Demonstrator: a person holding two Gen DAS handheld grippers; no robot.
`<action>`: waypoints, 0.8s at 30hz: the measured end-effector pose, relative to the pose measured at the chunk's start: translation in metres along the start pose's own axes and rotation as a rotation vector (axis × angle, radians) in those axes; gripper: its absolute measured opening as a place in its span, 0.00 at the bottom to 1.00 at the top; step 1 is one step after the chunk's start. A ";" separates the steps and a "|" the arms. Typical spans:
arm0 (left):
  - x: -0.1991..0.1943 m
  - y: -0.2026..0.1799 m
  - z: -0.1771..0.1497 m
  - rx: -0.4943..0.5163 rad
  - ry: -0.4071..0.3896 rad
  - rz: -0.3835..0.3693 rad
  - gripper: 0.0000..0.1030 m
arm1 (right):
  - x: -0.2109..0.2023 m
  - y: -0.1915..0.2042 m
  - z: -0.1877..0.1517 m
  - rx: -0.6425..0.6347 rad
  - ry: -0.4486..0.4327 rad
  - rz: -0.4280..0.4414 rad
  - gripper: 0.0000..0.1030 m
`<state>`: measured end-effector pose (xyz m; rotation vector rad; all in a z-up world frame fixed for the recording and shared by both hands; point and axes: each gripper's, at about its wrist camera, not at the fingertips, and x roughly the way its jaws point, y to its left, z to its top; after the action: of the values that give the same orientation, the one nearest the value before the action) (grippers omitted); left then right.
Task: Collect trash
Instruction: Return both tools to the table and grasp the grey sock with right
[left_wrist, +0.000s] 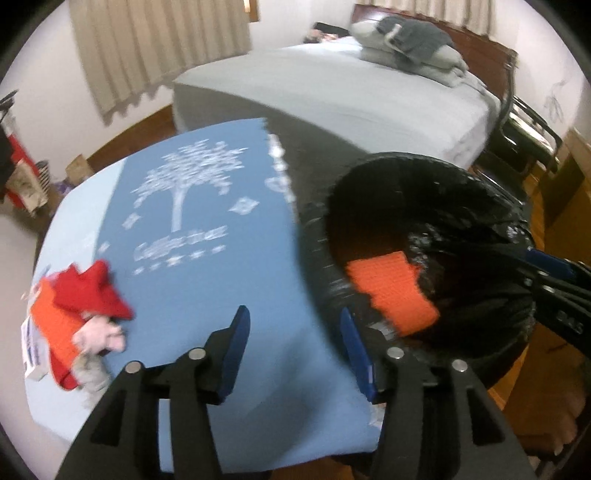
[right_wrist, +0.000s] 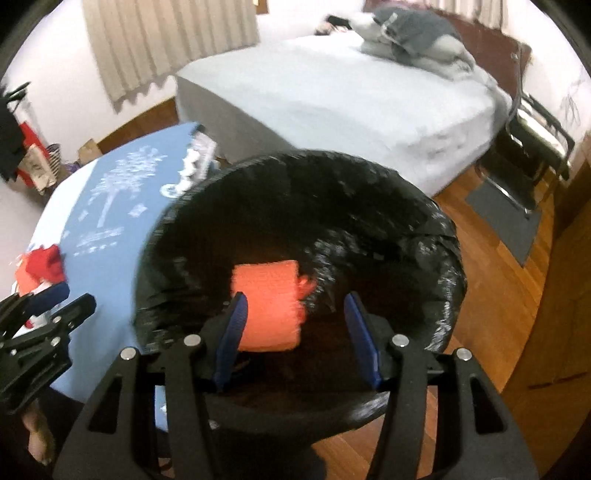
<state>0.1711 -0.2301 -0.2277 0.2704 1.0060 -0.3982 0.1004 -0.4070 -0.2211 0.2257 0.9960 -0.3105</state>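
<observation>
The room is a bedroom with white walls (right_wrist: 55, 55) and a reddish wooden floor (right_wrist: 491, 295). Beige pleated curtains (left_wrist: 159, 48) hang at the rear. A bed (right_wrist: 351, 99) with a pale sheet carries folded grey bedding (right_wrist: 417, 33) against a dark wooden headboard (right_wrist: 495, 40). A grey mat (right_wrist: 506, 218) lies beside a metal-framed chair (right_wrist: 532, 136).

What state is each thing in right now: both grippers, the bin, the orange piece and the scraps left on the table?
Left gripper: open, empty, over the table edge.
Right gripper: open, over the bin.
Black-lined bin: open-topped, bag over its rim.
Orange piece: inside the bin's mouth, gripped by nothing.
Red and orange scraps: piled on the blue tablecloth, uncollected.
</observation>
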 end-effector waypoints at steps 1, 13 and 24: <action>-0.003 0.007 -0.002 -0.009 -0.001 0.005 0.49 | -0.004 0.008 -0.001 -0.007 -0.006 0.004 0.53; -0.062 0.141 -0.057 -0.160 -0.069 0.174 0.59 | -0.025 0.140 -0.031 -0.124 0.006 0.144 0.53; -0.094 0.252 -0.126 -0.319 -0.088 0.300 0.60 | -0.023 0.261 -0.052 -0.244 0.010 0.227 0.53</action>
<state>0.1424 0.0645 -0.2018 0.1113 0.9101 0.0249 0.1414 -0.1431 -0.2171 0.1163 0.9981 0.0201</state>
